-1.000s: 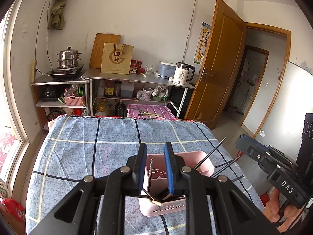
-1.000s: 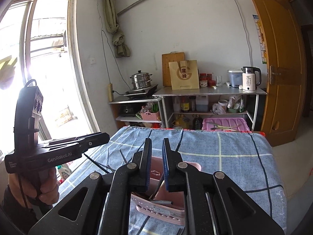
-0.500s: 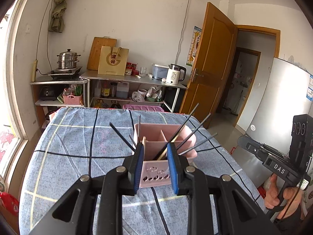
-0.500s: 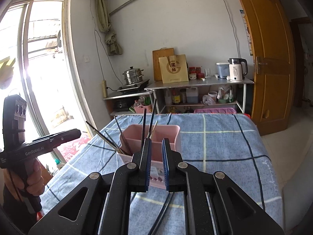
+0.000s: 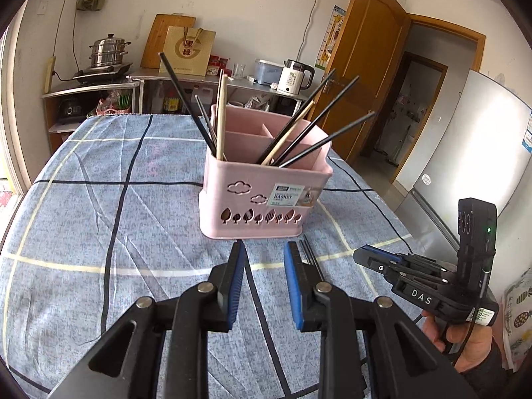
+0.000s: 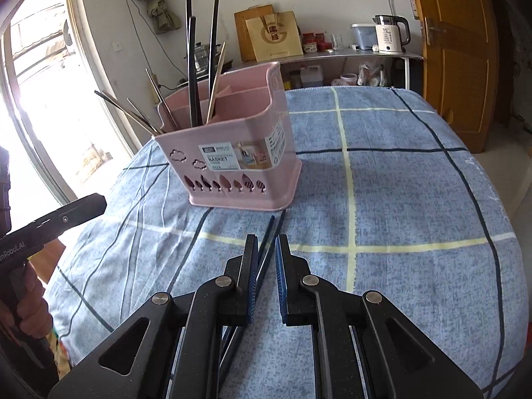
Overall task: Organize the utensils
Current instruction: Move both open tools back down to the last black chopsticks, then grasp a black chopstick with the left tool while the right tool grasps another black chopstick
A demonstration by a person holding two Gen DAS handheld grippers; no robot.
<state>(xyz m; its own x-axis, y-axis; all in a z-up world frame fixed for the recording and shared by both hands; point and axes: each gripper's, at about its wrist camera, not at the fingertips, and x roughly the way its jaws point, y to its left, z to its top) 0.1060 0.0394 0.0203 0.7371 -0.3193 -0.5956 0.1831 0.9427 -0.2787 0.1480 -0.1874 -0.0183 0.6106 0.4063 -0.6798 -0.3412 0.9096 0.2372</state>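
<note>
A pink utensil basket stands on the blue checked cloth with several dark and wooden chopsticks leaning out of its compartments. Two dark chopsticks lie flat on the cloth just in front of the basket. My left gripper hovers low before the basket, jaws apart with nothing between them. My right gripper hangs over the lying chopsticks with a narrow gap between its pads. The pair runs under that gap and beneath the left finger, untouched.
The cloth-covered table drops off at its right edge. Behind it a steel shelf carries a steamer pot, a paper bag and a kettle. A wooden door and a fridge stand to the right.
Both grippers have sunk from over the basket and pulled back toward the near cloth. The basket now stands ahead of them. The left jaws have widened a little.
</note>
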